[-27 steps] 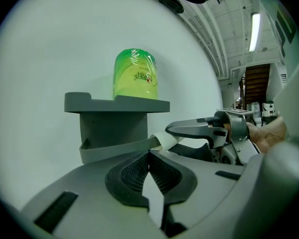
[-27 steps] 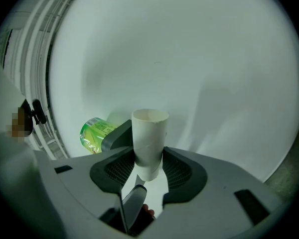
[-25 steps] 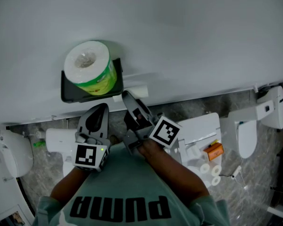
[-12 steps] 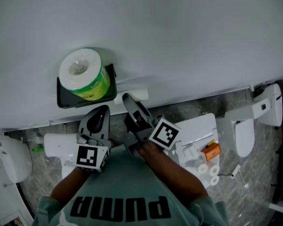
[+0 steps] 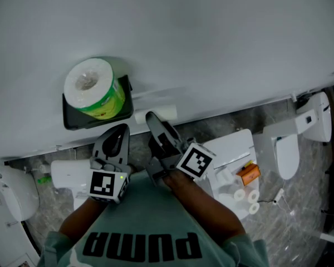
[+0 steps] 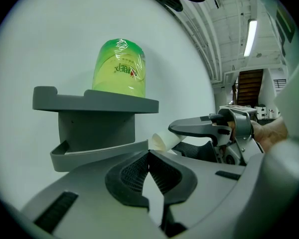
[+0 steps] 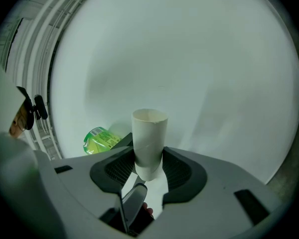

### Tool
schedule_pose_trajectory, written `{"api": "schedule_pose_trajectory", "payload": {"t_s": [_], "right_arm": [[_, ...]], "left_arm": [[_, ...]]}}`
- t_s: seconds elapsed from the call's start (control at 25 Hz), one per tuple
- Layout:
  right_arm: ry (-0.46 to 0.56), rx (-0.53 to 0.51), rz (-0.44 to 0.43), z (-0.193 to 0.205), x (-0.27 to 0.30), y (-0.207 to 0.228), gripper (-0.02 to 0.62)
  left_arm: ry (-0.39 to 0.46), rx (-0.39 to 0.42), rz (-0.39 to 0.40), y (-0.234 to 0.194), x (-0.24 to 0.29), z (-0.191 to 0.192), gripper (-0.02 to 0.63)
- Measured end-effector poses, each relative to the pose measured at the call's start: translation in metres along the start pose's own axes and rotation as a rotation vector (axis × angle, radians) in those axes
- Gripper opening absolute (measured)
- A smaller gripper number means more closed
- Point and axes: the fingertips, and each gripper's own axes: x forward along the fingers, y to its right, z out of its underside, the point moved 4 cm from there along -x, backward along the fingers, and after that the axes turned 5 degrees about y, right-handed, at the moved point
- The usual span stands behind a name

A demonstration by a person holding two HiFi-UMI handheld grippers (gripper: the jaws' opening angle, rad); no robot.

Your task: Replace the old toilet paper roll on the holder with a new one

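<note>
Right gripper, at frame centre in the head view, is clamped on the empty cardboard tube, which stands upright between its pads. Left gripper, lower left, has its jaws together on nothing. The green-wrapped new roll stands on the grey wall holder, upper left.

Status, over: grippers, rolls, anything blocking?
Left gripper shut, empty. Right gripper clamped on empty cardboard tube. Wrapped new roll standing on holder shelf. Nothing seen blocking.

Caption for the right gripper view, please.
Right gripper clamps empty cardboard tube in its jaws; wrapped green roll behind, left.
</note>
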Motion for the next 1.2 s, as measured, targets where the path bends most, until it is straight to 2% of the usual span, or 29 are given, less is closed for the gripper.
{"api": "schedule_pose_trajectory", "payload": {"t_s": [0.24,0.44,1.2], "right_arm": [[-0.001,-0.05,0.003,0.004,-0.006,-0.006,0.178],[0.004,-0.1,0.017,0.007,-0.011,-0.013,0.178],[-0.067,-0.417,0.023,0.043,-0.013,-0.053,0.178]], "left_arm": [[-0.048,0.018,0.02,-0.001,-0.006,0.007,0.003],[-0.015,-0.003,0.023,-0.004,-0.011,0.005,0.003],[-0.026,-0.061,0.021,-0.02,-0.04,0.02,0.003]]}}
